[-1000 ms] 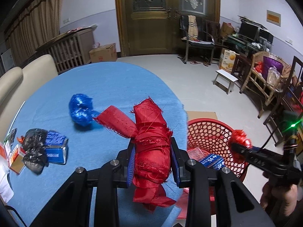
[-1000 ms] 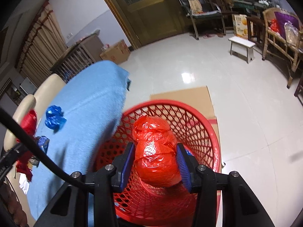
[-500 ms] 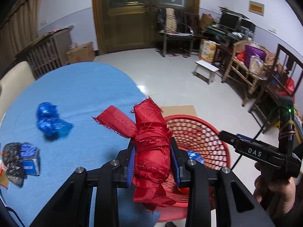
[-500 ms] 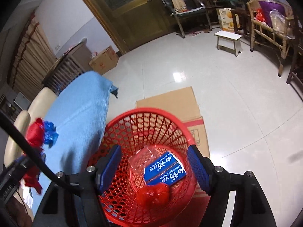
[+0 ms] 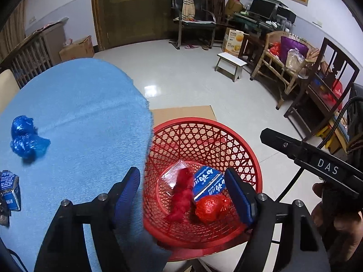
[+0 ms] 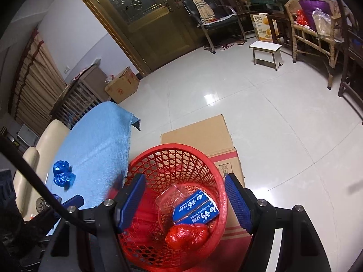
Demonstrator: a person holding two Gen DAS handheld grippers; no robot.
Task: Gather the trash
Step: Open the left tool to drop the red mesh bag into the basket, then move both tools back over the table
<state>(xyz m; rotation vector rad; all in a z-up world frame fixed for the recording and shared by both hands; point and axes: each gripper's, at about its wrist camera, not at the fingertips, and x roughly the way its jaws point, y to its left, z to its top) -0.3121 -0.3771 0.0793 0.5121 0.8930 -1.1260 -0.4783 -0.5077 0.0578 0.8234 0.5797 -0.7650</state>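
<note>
A red mesh basket (image 5: 204,127) (image 6: 174,151) stands on the floor beside the blue-clothed table (image 5: 79,113). In it lie a red cloth bundle (image 5: 182,197), a red plastic bag wad (image 5: 211,207) (image 6: 187,233), a blue box (image 5: 207,182) (image 6: 195,207) and a clear wrapper (image 5: 172,174). My left gripper (image 5: 182,193) is open and empty above the basket. My right gripper (image 6: 185,202) is open and empty above the basket too. A blue plastic wad (image 5: 26,137) (image 6: 63,175) and a small blue box (image 5: 10,190) lie on the table.
Flat cardboard (image 6: 204,136) lies under the basket. A white stool (image 5: 230,64), wicker chairs (image 5: 285,68), a black chair (image 5: 195,22) and a wooden door (image 5: 136,11) stand farther back. A beige sofa (image 6: 38,149) lies behind the table.
My left gripper moved over the basket, opened and dropped the red cloth bundle in. My right gripper, which let go of the red bag earlier, stays open and has drawn back a little.
</note>
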